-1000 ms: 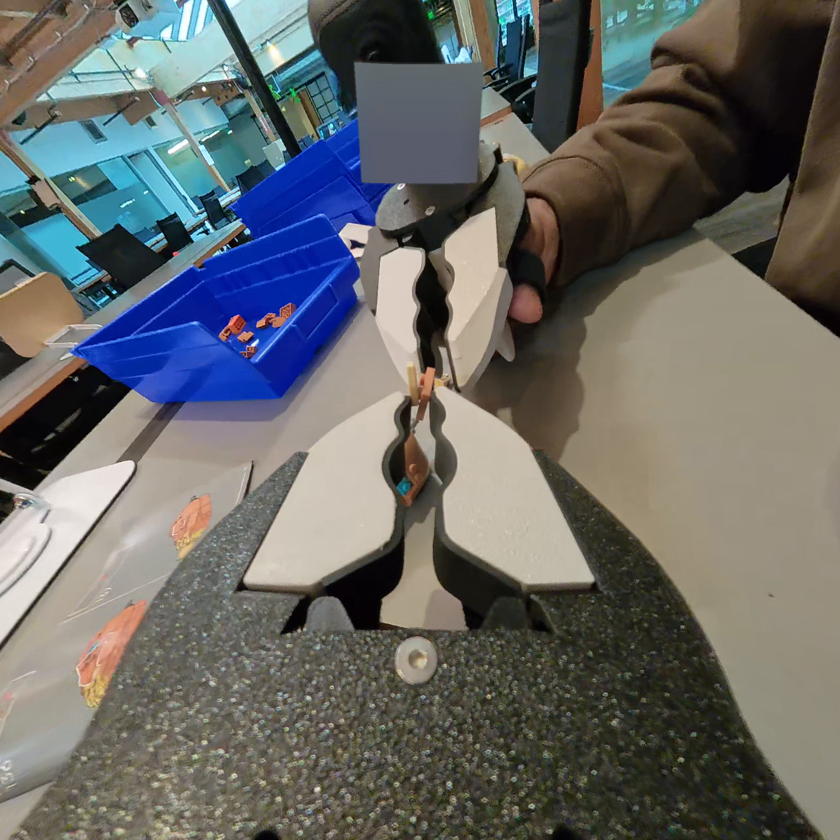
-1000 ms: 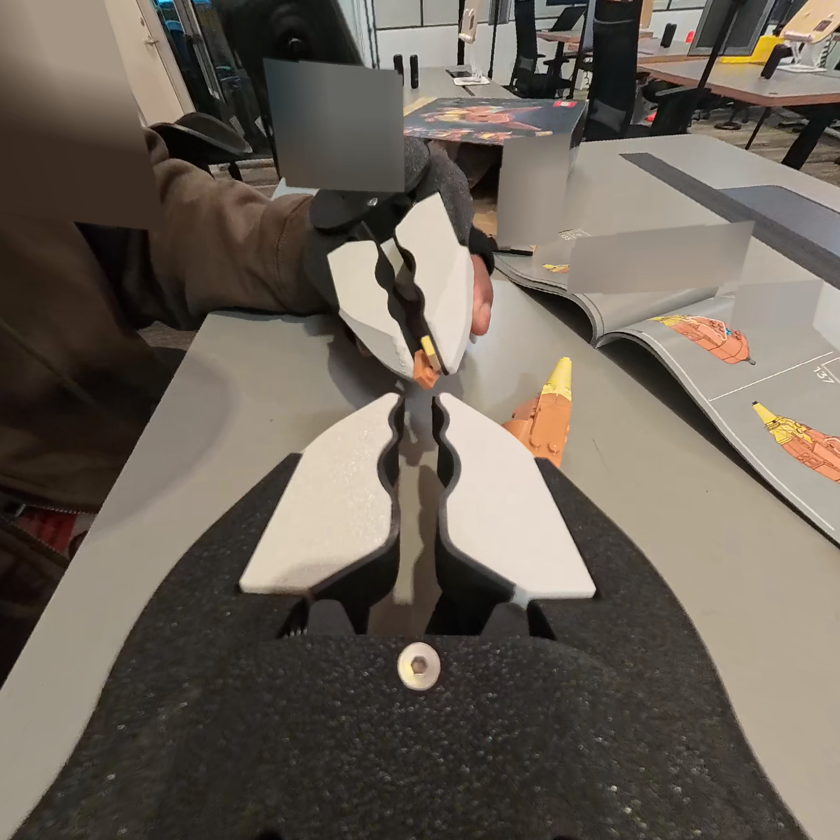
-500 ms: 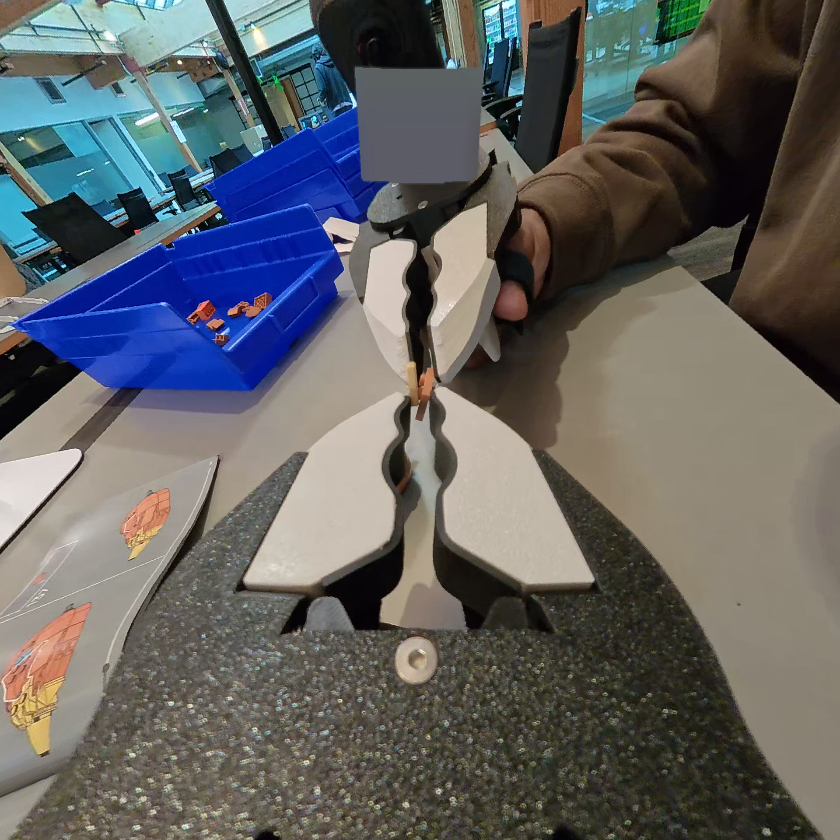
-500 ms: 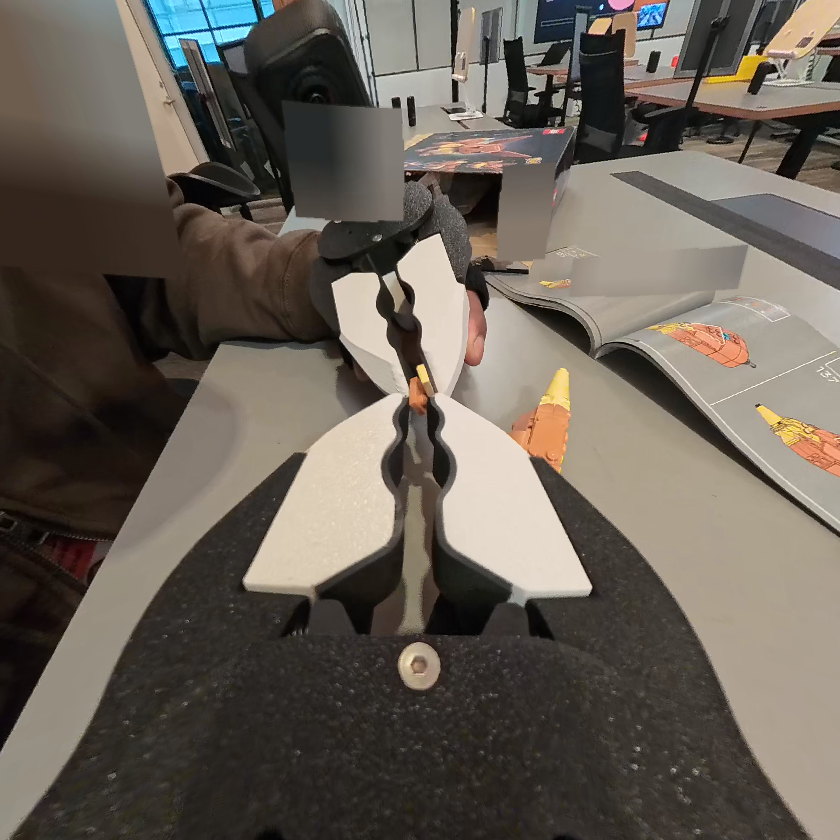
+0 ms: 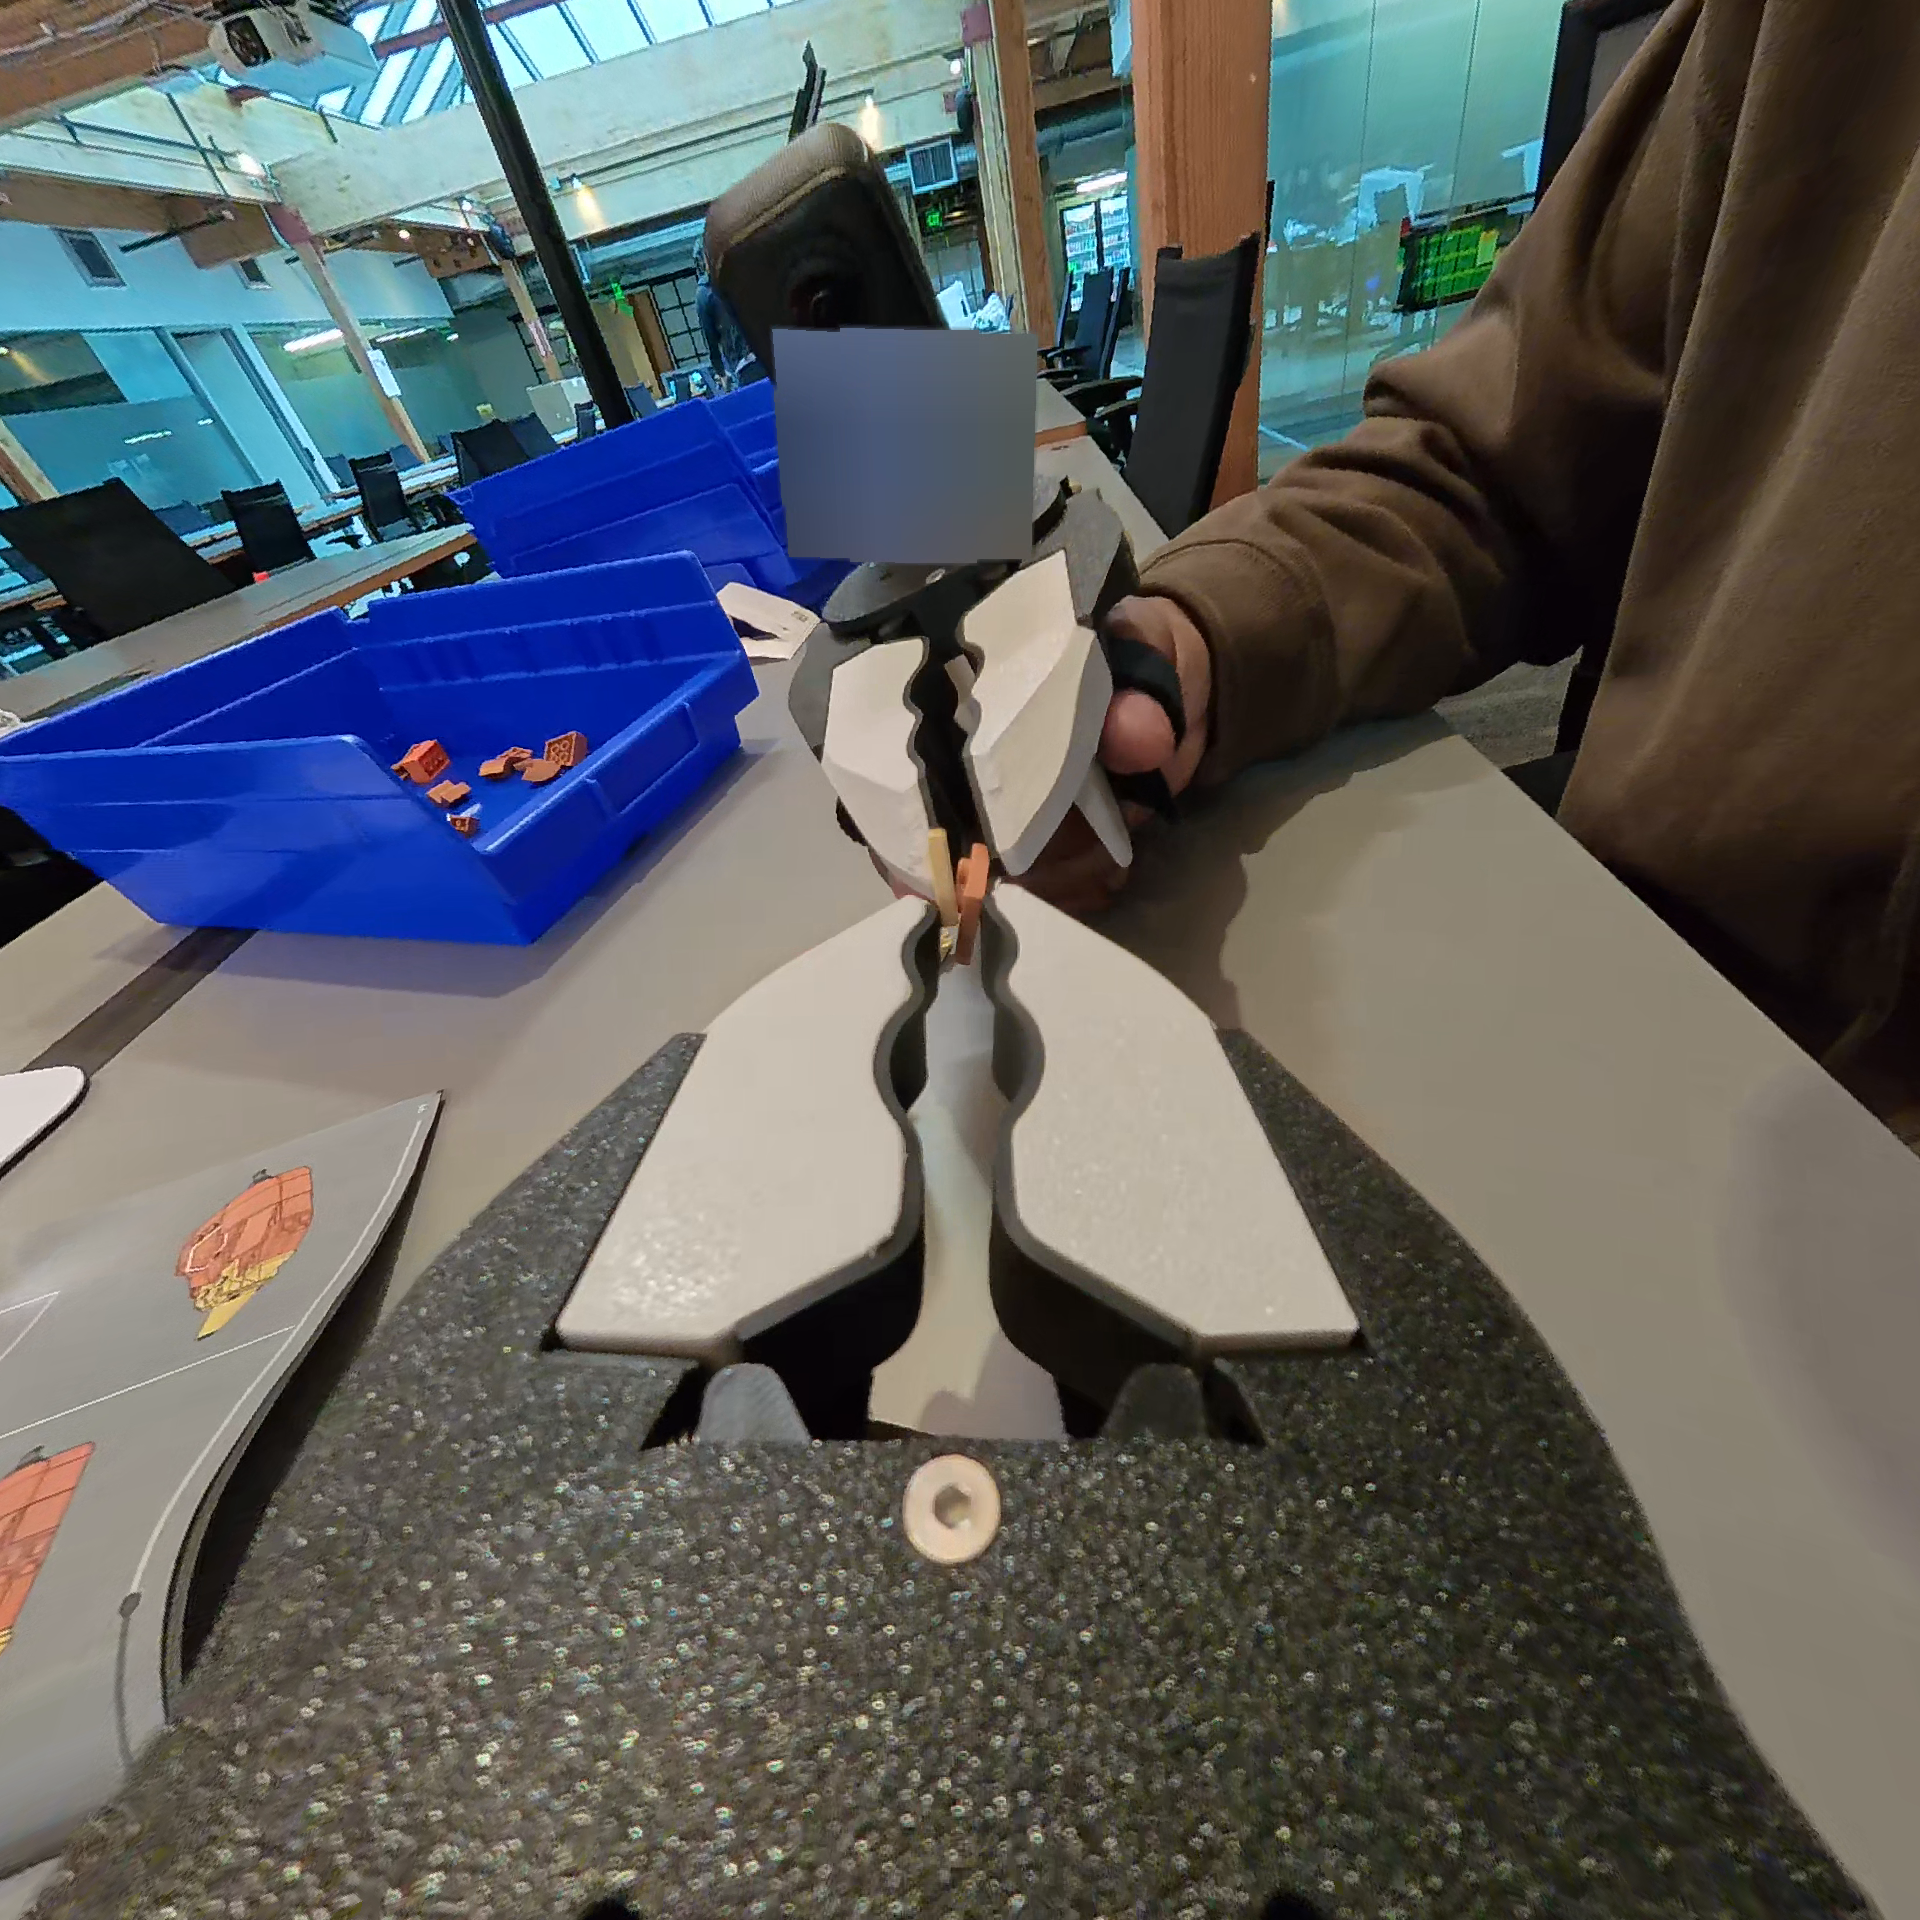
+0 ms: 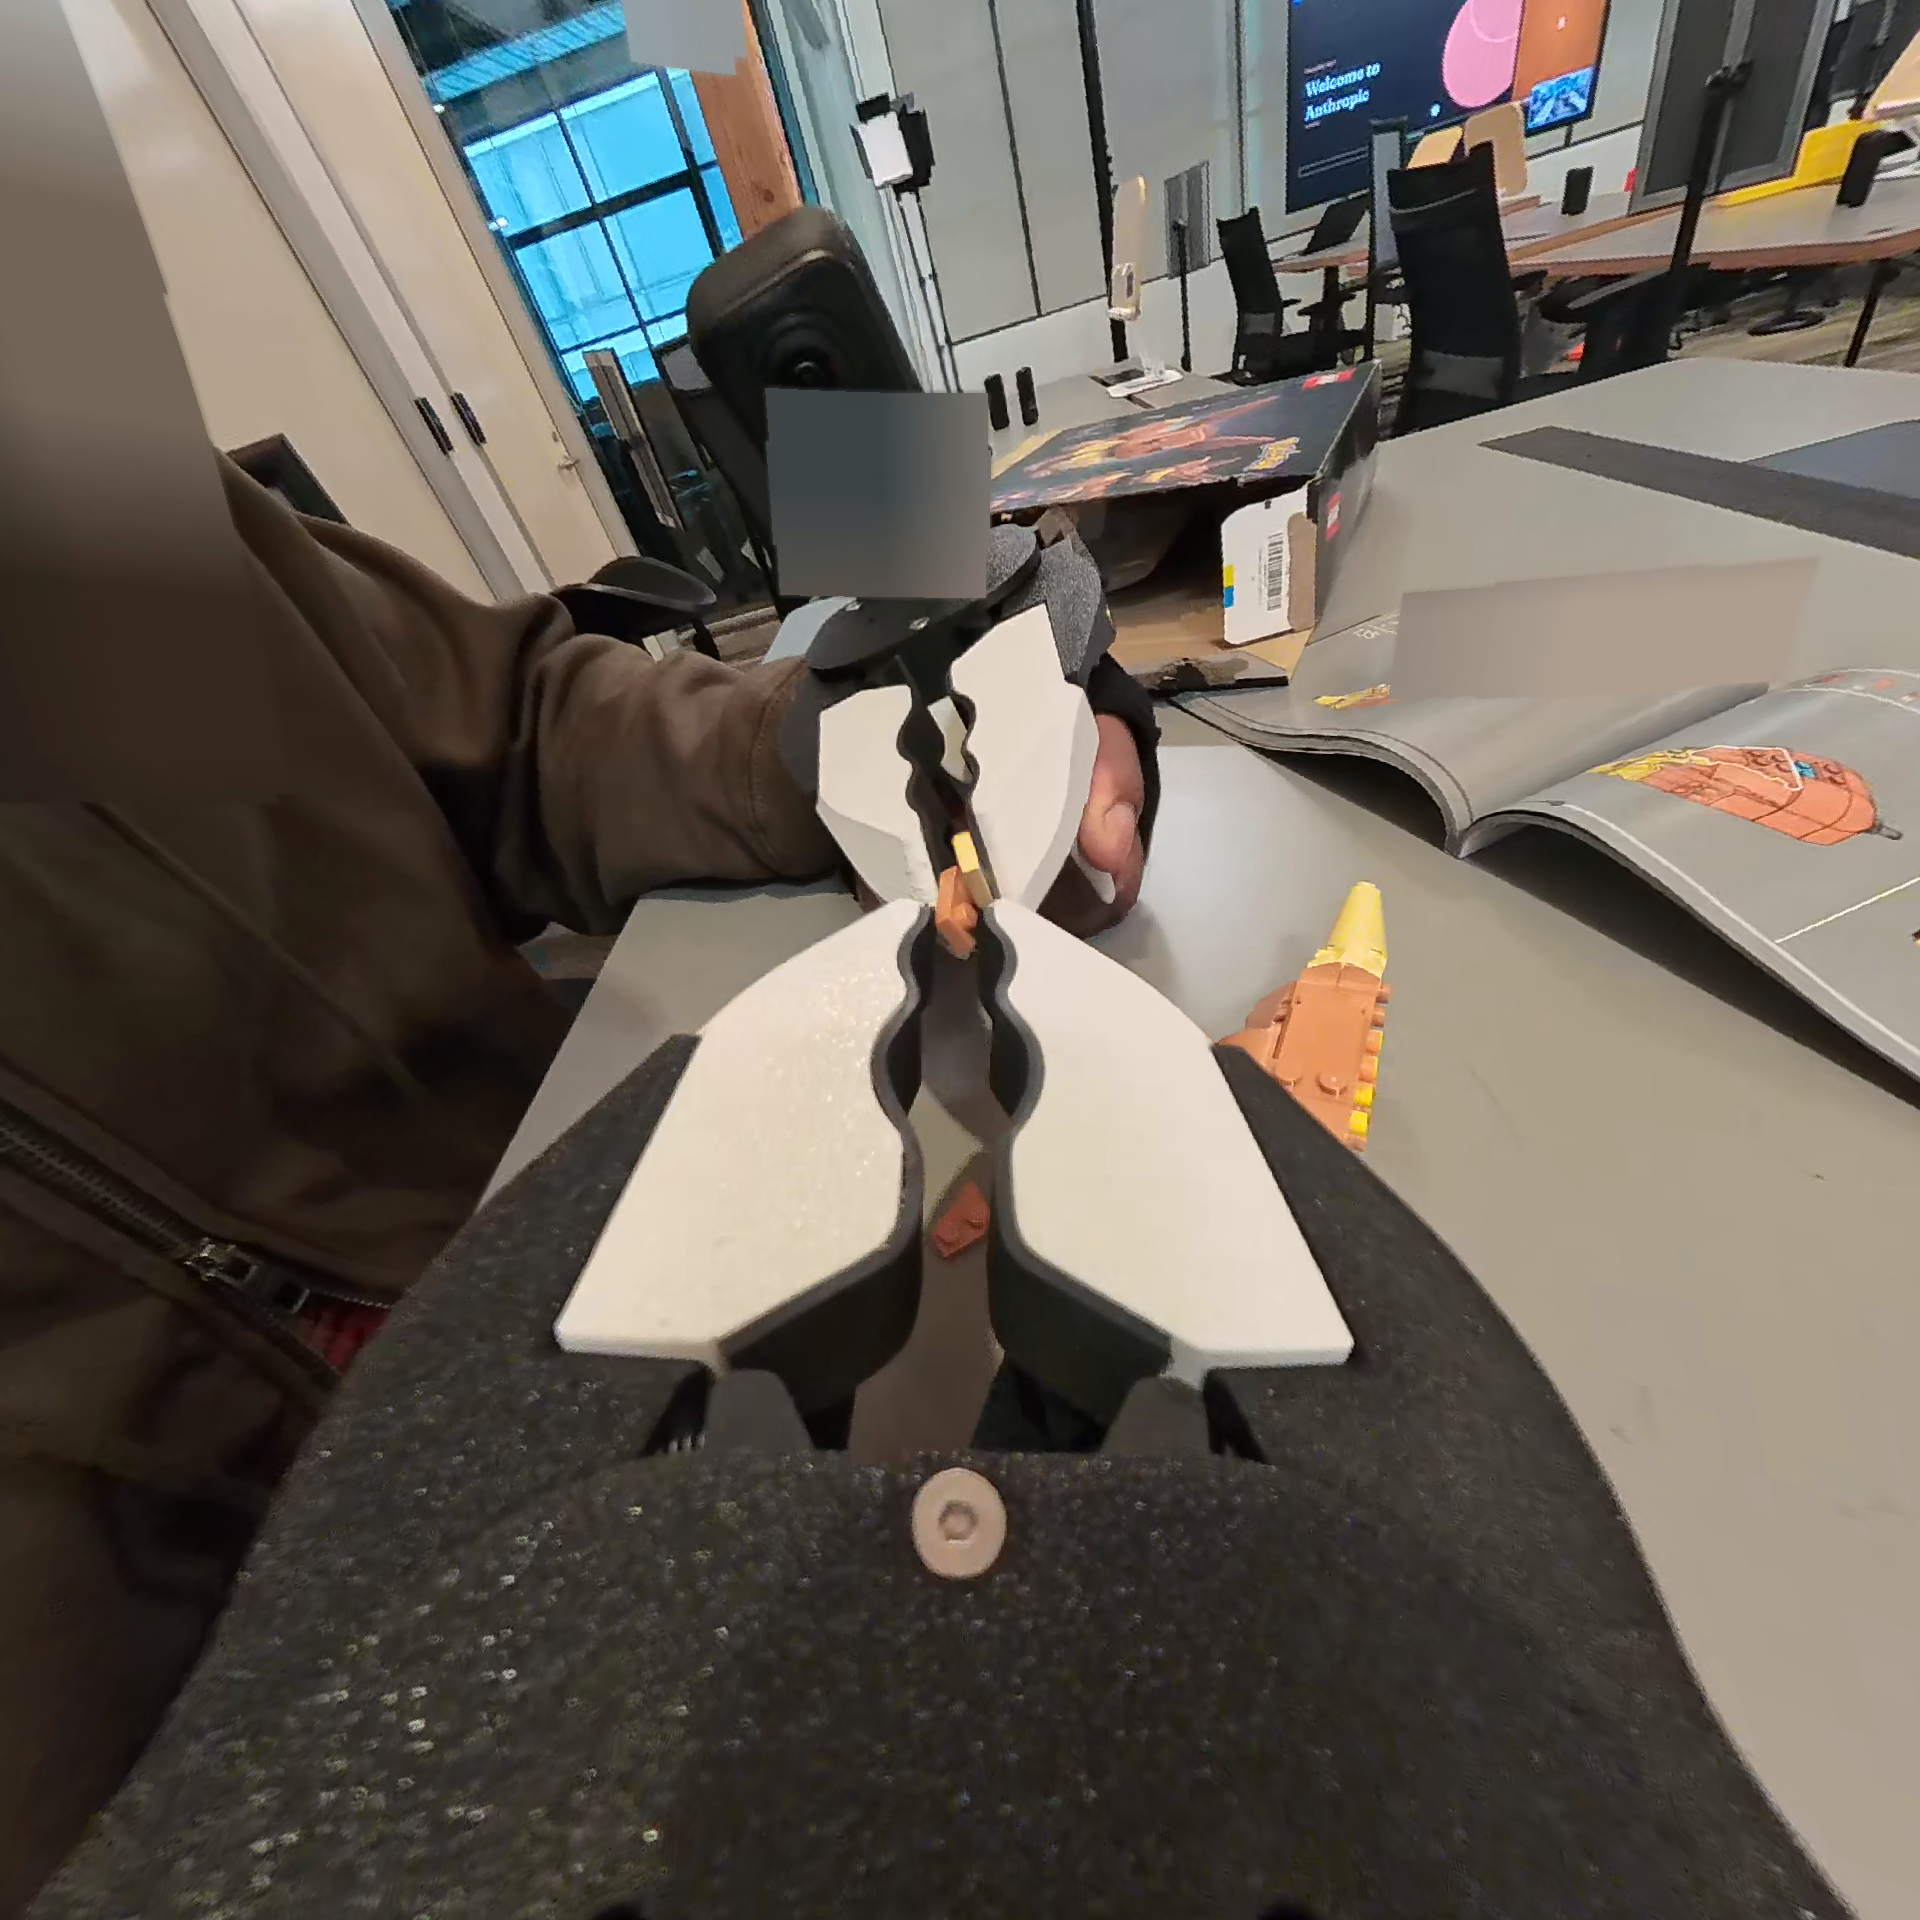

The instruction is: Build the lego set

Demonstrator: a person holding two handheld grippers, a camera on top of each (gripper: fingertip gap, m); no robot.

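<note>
Grey tabletop (image 5: 1455, 1039) fills the foreground of both wrist views, in an open office with desks and black chairs beyond; nearest in the left wrist view, the left gripper (image 5: 954, 920) has its fingers nearly together at the tips, pinched on a small orange piece (image 5: 971, 896); tip to tip with it, the right gripper (image 5: 951, 847) comes in from the far side, closed on a thin tan piece (image 5: 938, 862) that sits just beside the orange one — whether the two pieces touch I cannot tell. In the right wrist view the same meeting shows from the other side: the right gripper (image 6: 958, 914) with the left gripper (image 6: 961, 868) opposite. Under the right gripper a small red-brown brick (image 6: 961, 1231) lies on the tabletop, seen through the finger gap; to its right rests a partly built orange model with a yellow cone tip (image 6: 1325, 1013). Farther right an open instruction booklet (image 6: 1714, 831) lies flat; behind it stands an opened cardboard box (image 6: 1268, 509). On the left gripper's side, a blue bin (image 5: 416, 790) holds a few loose orange bricks (image 5: 499, 764); more blue bins (image 5: 623, 509) sit behind it — a brown sleeve (image 5: 1403, 540) reaches in from the right.
</note>
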